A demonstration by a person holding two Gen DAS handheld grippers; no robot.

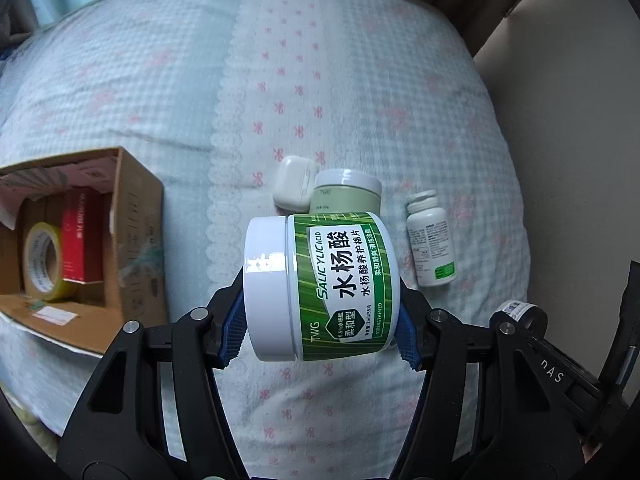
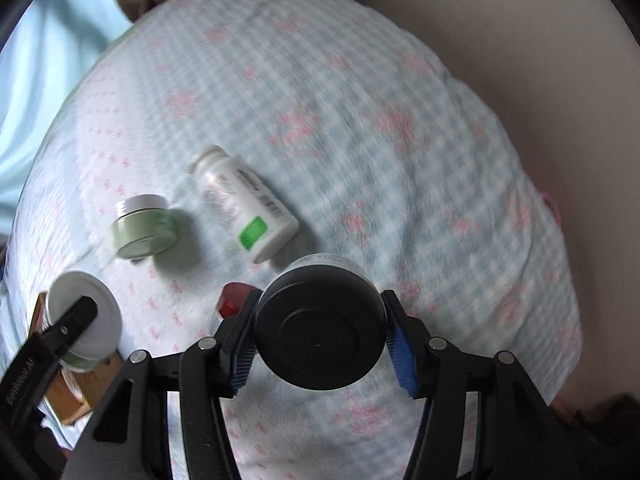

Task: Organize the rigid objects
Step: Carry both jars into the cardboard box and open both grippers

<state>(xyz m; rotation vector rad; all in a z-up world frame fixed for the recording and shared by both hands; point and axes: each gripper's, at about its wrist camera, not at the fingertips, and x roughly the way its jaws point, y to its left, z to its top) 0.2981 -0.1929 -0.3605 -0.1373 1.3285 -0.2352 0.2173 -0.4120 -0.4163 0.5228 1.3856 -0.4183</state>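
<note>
Abt halfway imo. The cardboard box already has a yellow tape roll and a red carton inside. Left gripper jaws are clamped on the salicylic acid pad jar, held above the bed just right of the box. Right gripper jaws are clamped on a black-lidded jar, also off the bed. Left to sort, all right of the box: earbud case, pale green jar, white pill bottle, plus smth red, can't tell what.
</note>
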